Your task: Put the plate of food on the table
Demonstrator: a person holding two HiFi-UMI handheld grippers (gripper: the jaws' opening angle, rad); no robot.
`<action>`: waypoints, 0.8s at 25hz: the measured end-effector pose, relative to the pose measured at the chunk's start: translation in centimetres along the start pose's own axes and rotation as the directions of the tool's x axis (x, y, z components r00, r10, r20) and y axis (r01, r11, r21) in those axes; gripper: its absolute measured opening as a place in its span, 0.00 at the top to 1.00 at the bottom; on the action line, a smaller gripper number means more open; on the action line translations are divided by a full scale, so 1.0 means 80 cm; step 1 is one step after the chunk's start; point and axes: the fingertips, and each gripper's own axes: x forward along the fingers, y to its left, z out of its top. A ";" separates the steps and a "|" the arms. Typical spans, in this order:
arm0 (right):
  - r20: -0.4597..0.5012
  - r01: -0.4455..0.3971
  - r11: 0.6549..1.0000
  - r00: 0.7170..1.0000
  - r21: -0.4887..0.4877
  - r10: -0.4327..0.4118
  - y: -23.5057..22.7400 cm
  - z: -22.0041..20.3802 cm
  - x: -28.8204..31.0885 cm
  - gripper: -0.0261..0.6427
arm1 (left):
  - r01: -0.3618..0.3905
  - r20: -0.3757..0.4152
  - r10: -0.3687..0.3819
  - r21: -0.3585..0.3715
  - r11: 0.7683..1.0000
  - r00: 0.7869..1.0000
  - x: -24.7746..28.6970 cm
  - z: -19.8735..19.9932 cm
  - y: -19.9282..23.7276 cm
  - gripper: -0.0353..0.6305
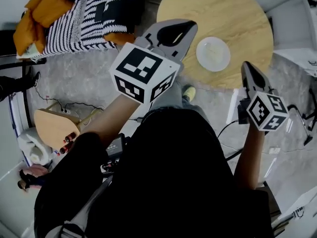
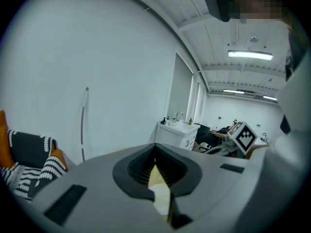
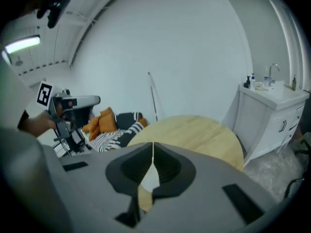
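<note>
the plate (image 1: 213,54) of food sits on the round table (image 1: 233,9), ahead of and below both raised grippers and between them, about as near the left gripper (image 1: 183,31) as the right gripper (image 1: 249,73), each pressed together on nothing.

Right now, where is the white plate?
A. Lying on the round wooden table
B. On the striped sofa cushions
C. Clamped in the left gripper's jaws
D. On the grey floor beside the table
A: the head view shows the plate lying flat on the round wooden table, close to the table's near edge.
</note>
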 end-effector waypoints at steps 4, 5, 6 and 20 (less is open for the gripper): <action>0.182 -0.011 1.000 0.983 -0.004 0.011 0.023 0.064 -0.040 0.95 | 0.015 0.049 -0.018 0.060 0.998 0.999 -0.008 0.032 -0.016 0.94; 0.218 -0.013 1.000 0.976 -0.010 0.015 0.028 0.076 -0.048 0.95 | 0.012 0.065 -0.017 0.075 0.997 0.998 -0.011 0.039 -0.017 0.94; 0.247 -0.013 1.000 0.969 -0.017 0.017 0.032 0.086 -0.056 0.95 | 0.006 0.082 -0.014 0.088 0.996 0.997 -0.014 0.047 -0.018 0.94; 0.311 -0.045 0.999 0.950 0.026 0.035 0.031 0.097 -0.085 0.95 | -0.058 0.150 0.039 0.123 0.991 0.988 -0.030 0.074 -0.033 0.94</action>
